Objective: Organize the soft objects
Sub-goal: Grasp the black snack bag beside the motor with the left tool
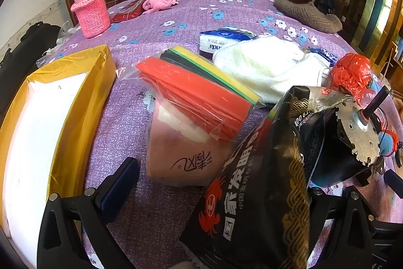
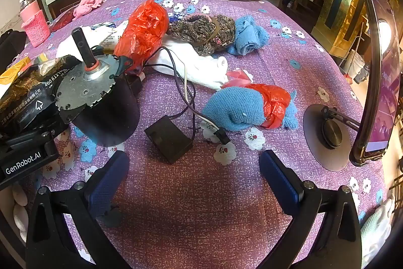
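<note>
the left gripper [image 1: 214, 196] has its jaws spread wide, with a black snack bag [image 1: 254, 196] lying between them and covering its right finger, so whether it pinches the bag cannot be told. just beyond the bag lies a sponge pack [image 1: 199, 95]. the right gripper [image 2: 194, 180] is wide open over bare purple tablecloth [image 2: 201, 206], touching nothing. beyond it, right of the black motor [image 2: 100, 102], lies a blue knitted toy [image 2: 236, 107] wrapped partly in red plastic.

Left gripper [image 1: 216, 183] jaws spread, black snack bag [image 1: 254, 193] between them, covering right finger. Ahead: bagged sponges [image 1: 201, 92], white towel [image 1: 267, 64], yellow box [image 1: 63, 102].
</note>
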The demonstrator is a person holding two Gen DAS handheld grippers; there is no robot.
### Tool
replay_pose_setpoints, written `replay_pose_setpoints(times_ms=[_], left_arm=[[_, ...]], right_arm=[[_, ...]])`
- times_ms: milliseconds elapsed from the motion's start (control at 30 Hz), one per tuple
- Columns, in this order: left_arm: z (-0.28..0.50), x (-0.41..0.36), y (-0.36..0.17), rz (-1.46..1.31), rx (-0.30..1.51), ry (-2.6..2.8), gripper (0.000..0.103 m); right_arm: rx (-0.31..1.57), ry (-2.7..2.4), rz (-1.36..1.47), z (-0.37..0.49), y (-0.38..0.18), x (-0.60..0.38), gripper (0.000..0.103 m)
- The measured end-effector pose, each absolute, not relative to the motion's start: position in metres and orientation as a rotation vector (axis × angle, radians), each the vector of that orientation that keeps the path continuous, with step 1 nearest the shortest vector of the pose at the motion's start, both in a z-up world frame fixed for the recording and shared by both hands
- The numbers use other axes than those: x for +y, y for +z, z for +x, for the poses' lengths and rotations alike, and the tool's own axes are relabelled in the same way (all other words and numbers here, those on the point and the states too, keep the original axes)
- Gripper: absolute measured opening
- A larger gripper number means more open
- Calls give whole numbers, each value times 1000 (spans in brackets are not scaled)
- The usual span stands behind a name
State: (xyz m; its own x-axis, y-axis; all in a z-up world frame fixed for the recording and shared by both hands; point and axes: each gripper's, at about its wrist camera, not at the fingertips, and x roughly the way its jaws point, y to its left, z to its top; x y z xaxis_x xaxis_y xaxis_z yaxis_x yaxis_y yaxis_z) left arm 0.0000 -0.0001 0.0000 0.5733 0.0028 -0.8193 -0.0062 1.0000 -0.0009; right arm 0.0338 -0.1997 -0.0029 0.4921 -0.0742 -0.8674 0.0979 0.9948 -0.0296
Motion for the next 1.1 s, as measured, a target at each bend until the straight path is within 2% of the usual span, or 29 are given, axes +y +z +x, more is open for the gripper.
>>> replay_pose_setpoints(times_ms=[500,767,1100], left_arm=[[-7,-6,3,-18,969,38,102],[-6,4,11,-4,1106,-30,102],[-27,1,13,7,1045,-22,102]], right_arm=[[1053,-104,25,33,-3,-199,103],[1066,-74,13,33,-2,-199,103],[1124,-116,33,38,-2,-199,103]])
